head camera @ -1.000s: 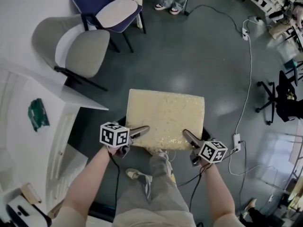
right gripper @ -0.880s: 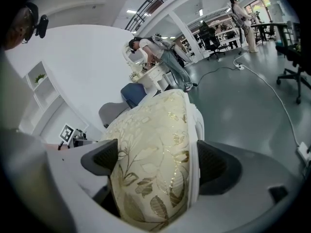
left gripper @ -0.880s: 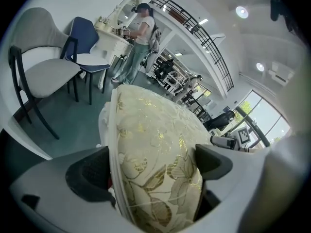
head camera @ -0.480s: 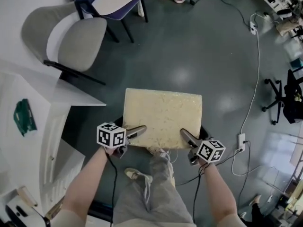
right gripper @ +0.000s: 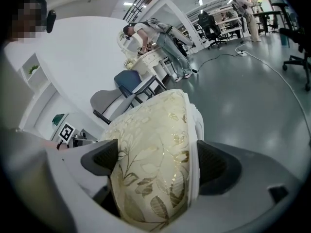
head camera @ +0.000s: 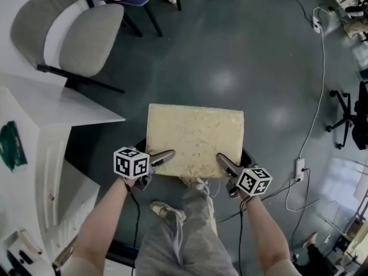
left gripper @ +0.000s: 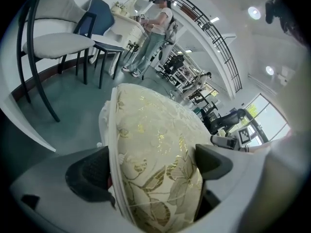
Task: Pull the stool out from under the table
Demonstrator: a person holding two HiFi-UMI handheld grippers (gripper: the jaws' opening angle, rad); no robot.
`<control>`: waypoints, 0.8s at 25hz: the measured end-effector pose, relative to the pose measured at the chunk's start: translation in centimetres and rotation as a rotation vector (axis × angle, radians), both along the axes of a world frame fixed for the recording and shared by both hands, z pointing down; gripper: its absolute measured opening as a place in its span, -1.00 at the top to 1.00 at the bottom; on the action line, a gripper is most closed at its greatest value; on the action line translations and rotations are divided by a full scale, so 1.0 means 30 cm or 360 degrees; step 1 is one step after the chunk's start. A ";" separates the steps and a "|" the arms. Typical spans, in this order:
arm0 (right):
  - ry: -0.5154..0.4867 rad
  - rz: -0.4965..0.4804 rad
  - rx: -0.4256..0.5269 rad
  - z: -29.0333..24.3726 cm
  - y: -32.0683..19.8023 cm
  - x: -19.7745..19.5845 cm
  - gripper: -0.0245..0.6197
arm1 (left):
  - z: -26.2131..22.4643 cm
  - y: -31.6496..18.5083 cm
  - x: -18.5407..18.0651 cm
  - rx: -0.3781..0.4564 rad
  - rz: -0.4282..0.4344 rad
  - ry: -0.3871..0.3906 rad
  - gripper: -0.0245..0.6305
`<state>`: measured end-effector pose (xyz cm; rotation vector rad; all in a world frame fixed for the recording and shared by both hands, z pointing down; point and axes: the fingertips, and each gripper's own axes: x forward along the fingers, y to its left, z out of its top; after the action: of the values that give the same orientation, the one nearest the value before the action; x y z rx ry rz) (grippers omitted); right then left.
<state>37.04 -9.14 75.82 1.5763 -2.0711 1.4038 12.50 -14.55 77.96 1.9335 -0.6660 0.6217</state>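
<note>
Stool (head camera: 194, 137) farther out from the worktop (head camera: 52, 105) than before | your left claw (head camera: 165, 156) and right claw (head camera: 222, 160) both pinch its near edge | pull looks nearly done

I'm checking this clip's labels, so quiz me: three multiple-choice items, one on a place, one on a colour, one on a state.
1. Where is the stool relative to the white table?
A. under it
B. on open floor beside it
C. on top of it
2. The stool's seat is:
A. plain blue
B. cream with gold leaves
C. black
3. The left gripper and right gripper are:
A. both open
B. only the left shut
C. both shut on the stool
Answers: 1 B, the head view shows floor between them; 2 B, both gripper views show the pattern; 3 C, each pair of jaws presses the seat's edge.
</note>
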 end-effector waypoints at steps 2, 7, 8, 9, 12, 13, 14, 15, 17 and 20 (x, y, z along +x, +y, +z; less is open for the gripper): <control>0.0020 -0.0030 0.0005 0.035 0.000 -0.010 -0.70 | 0.050 0.017 -0.012 -0.0046 -0.0001 -0.0008 -0.70; 0.0039 -0.0093 -0.0003 0.116 -0.004 0.022 -0.70 | 0.142 0.047 0.015 -0.0108 -0.0034 -0.0029 -0.70; 0.0041 -0.0099 -0.0001 0.132 -0.009 0.030 -0.70 | 0.158 0.045 0.023 -0.0110 -0.0039 -0.0031 -0.70; 0.0043 -0.0102 0.0001 0.147 -0.011 0.033 -0.70 | 0.171 0.043 0.026 -0.0109 -0.0043 -0.0032 -0.70; 0.0040 -0.0102 0.0014 0.186 -0.016 0.027 -0.70 | 0.205 0.038 0.021 -0.0092 -0.0052 -0.0035 -0.70; 0.0038 -0.0100 0.0017 0.197 -0.018 0.026 -0.70 | 0.215 0.035 0.019 -0.0086 -0.0052 -0.0038 -0.70; 0.0036 -0.0099 0.0019 0.208 -0.020 0.026 -0.70 | 0.223 0.032 0.018 -0.0083 -0.0051 -0.0043 -0.70; 0.0032 -0.0097 0.0019 0.218 -0.023 0.026 -0.70 | 0.231 0.029 0.018 -0.0084 -0.0049 -0.0049 -0.70; 0.0019 -0.0090 0.0018 0.239 -0.028 0.026 -0.70 | 0.245 0.021 0.019 -0.0085 -0.0043 -0.0059 -0.70; -0.0003 -0.0065 0.0017 0.263 -0.018 0.029 -0.70 | 0.251 0.018 0.024 -0.0045 -0.0041 -0.0053 -0.70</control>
<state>37.90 -9.67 83.73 1.5287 -2.1027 1.3834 13.22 -14.02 85.49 1.8891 -0.6982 0.6451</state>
